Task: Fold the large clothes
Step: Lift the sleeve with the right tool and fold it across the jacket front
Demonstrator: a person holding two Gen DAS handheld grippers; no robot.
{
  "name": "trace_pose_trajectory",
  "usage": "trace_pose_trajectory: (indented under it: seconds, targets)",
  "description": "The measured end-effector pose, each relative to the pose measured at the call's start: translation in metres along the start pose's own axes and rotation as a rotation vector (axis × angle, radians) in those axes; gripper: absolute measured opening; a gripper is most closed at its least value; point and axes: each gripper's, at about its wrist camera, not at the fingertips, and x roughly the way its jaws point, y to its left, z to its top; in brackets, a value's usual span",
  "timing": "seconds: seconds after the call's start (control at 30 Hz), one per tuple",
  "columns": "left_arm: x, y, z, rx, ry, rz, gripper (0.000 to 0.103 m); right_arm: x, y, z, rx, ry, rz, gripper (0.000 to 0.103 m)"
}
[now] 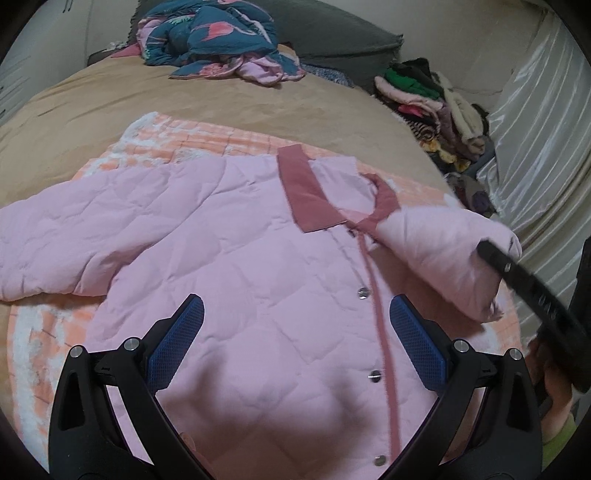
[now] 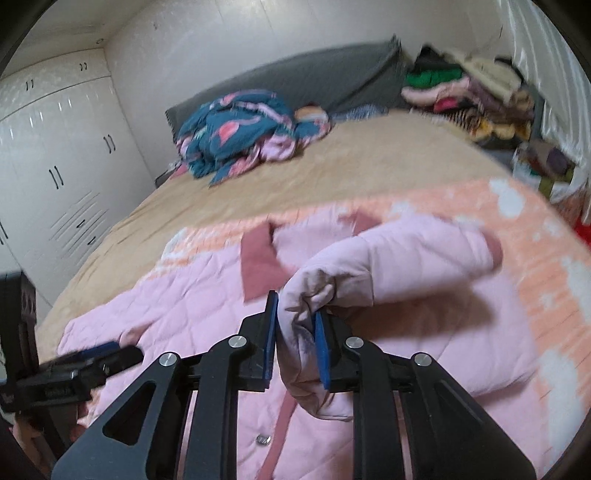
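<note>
**Ana:** Pink and quilted, that jacket (image 1: 229, 236) lies front-up on an orange-and-white blanket (image 1: 192, 136) spread over the tan bed cover (image 1: 110, 96). Dusty-rose collar (image 1: 306, 188) toward the headboard, snap buttons (image 1: 364, 293) running down the middle.

**Ben:** And the right gripper (image 2: 295, 332)?

**Ana:** It has the cuff of the sleeve (image 2: 406, 254) between its blue pads (image 2: 271, 332). The cloth is bunched there and the jaws stand narrow; the left pad is against the fabric, and the cuff hangs from them. That sleeve is lifted and doubled over the jacket's chest, with blur all around it.

**Ben:** Left gripper (image 1: 295, 339)?

**Ana:** Jaws wide apart, nothing between them. It hovers over the lower front of the jacket, just beside the button line, and throws a shadow on the quilting. The other sleeve (image 1: 55, 247) lies flat, stretched out to the left side of its view.

**Ben:** What else is on the bed?

**Ana:** A crumpled teal-and-pink quilt (image 1: 221, 40) up near the grey headboard (image 1: 332, 33), well apart from the jacket. A heap of mixed clothes (image 1: 436, 107) sits along the right edge by a pale satin curtain (image 1: 535, 122). White wardrobe doors (image 2: 62, 147) stand on the far left.
</note>
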Motion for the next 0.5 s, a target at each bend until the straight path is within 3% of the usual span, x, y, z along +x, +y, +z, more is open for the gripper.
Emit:
trace_pose_trajectory:
  seconds: [0.03, 0.1, 0.17, 0.23, 0.3, 0.33, 0.37, 0.4, 0.43, 0.47, 0.5]
  targets:
    - [0.003, 0.002, 0.0, -0.002, 0.007, 0.008, 0.094, 0.005, 0.001, -0.007, 0.006, 0.023, 0.009, 0.023]
    - [0.008, 0.008, -0.001, -0.019, 0.022, 0.012, 0.094, 0.008, 0.0, -0.019, 0.008, 0.048, 0.017, 0.045]
    - [0.012, 0.012, -0.002, -0.03, 0.034, 0.017, 0.094, 0.009, -0.001, -0.027, 0.02, 0.063, 0.028, 0.05]
    - [0.015, 0.015, -0.003, -0.033, 0.041, 0.027, 0.094, 0.004, -0.008, -0.035, 0.069, 0.072, 0.032, 0.062]
    - [0.016, 0.017, -0.002, -0.037, 0.042, 0.038, 0.094, -0.005, -0.016, -0.039, 0.124, 0.043, 0.002, 0.084]
    - [0.016, 0.018, -0.002, -0.042, 0.039, 0.04, 0.094, -0.009, -0.019, -0.04, 0.144, 0.017, -0.007, 0.086]
    - [0.016, 0.018, -0.002, -0.046, 0.038, 0.038, 0.094, -0.011, -0.023, -0.038, 0.154, 0.004, -0.007, 0.085]
    - [0.015, 0.019, -0.002, -0.051, 0.039, 0.032, 0.094, -0.011, -0.025, -0.036, 0.159, 0.001, 0.0, 0.07]
    - [0.015, 0.02, -0.001, -0.057, 0.042, 0.024, 0.094, -0.008, -0.025, -0.034, 0.153, 0.016, 0.015, 0.048]
    - [0.014, 0.02, -0.001, -0.06, 0.042, 0.019, 0.094, -0.006, -0.024, -0.032, 0.144, 0.022, 0.008, 0.017]
    - [0.014, 0.021, -0.001, -0.063, 0.042, 0.014, 0.094, -0.011, -0.023, -0.031, 0.145, -0.002, 0.009, 0.016]
